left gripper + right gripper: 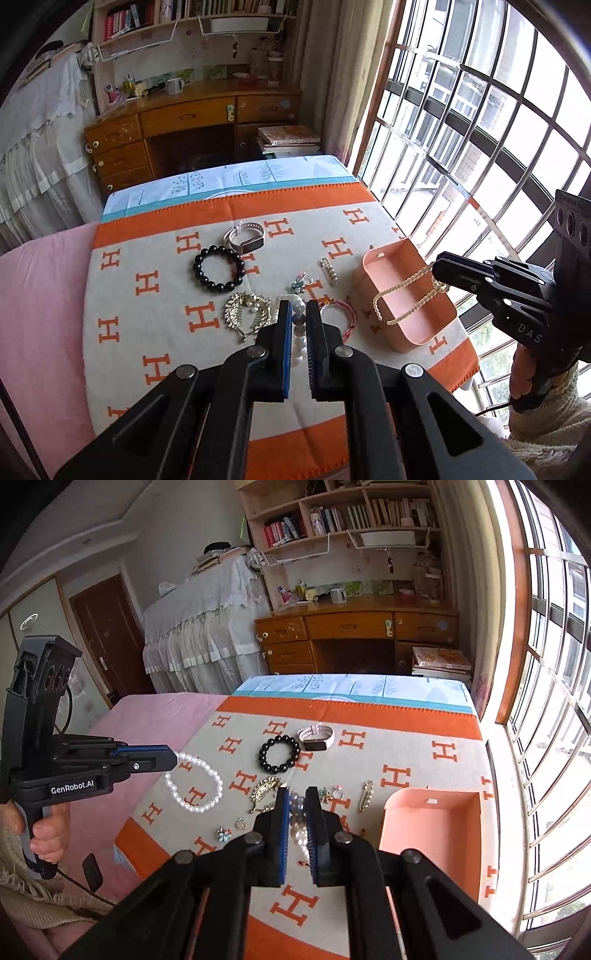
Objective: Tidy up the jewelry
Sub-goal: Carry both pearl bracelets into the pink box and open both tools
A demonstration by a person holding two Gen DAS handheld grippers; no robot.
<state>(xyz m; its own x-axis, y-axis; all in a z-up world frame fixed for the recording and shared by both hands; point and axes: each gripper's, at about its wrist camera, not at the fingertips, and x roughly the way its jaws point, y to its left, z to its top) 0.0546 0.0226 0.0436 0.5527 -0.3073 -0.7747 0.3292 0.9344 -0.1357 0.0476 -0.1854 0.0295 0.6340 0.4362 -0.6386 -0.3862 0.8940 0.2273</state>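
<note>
Bedroom, daylight only. Large barred window (480, 129) on the right side, very bright, with a beige curtain (325, 74) beside it. Far wall: wooden desk (351, 627) with drawers, and a bookshelf (351, 513) full of books above it. Stack of books (439, 661) on the floor by the desk. Tall piece under a white lace cover (199, 627) left of the desk. Brown door (107, 635) further left. Pale walls.
</note>
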